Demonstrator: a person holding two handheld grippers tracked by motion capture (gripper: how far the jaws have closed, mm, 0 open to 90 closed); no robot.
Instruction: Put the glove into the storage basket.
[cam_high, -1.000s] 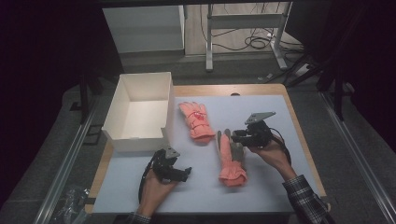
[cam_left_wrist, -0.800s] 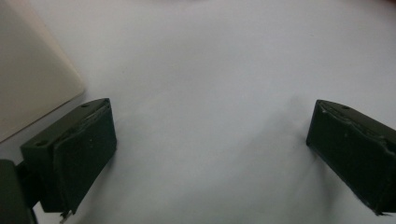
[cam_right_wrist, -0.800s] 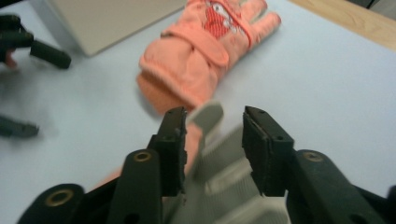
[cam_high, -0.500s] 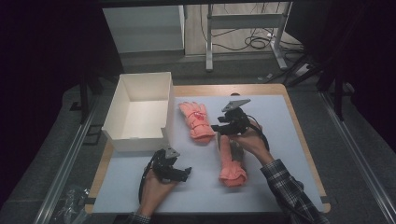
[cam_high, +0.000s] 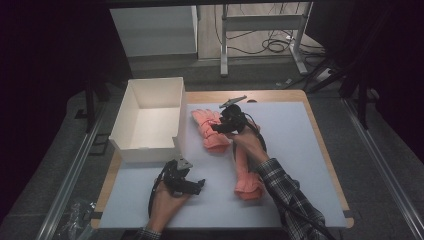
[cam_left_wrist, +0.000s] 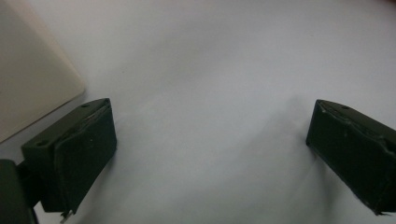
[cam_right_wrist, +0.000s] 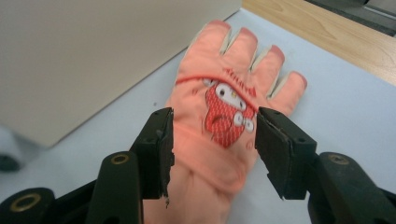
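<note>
Two salmon-pink gloves lie on the pale blue mat (cam_high: 300, 150). One glove (cam_high: 209, 134) lies flat beside the white box, fingers toward the far side; its red cartoon print (cam_right_wrist: 226, 109) faces up. My right gripper (cam_high: 217, 127) hovers over its cuff end. Its jaws have just been opening and stand apart on either side of the glove (cam_right_wrist: 219, 88) without pressing it. The second glove (cam_high: 246, 177) lies lengthwise toward the near edge, partly under the right forearm. My left gripper (cam_high: 198, 185) rests at the near left, jaws wide open over bare mat (cam_left_wrist: 210, 93).
An open, empty white box (cam_high: 150, 145) stands at the mat's left side, its wall close to the glove (cam_right_wrist: 93, 51) and its corner near my left gripper (cam_left_wrist: 28, 84). Wooden table edge (cam_high: 280, 95) runs behind. Cables trail from both grippers.
My right gripper has travelled left from above the second glove to over the glove by the box, jaws wider apart. The left hand and both gloves stayed put.
</note>
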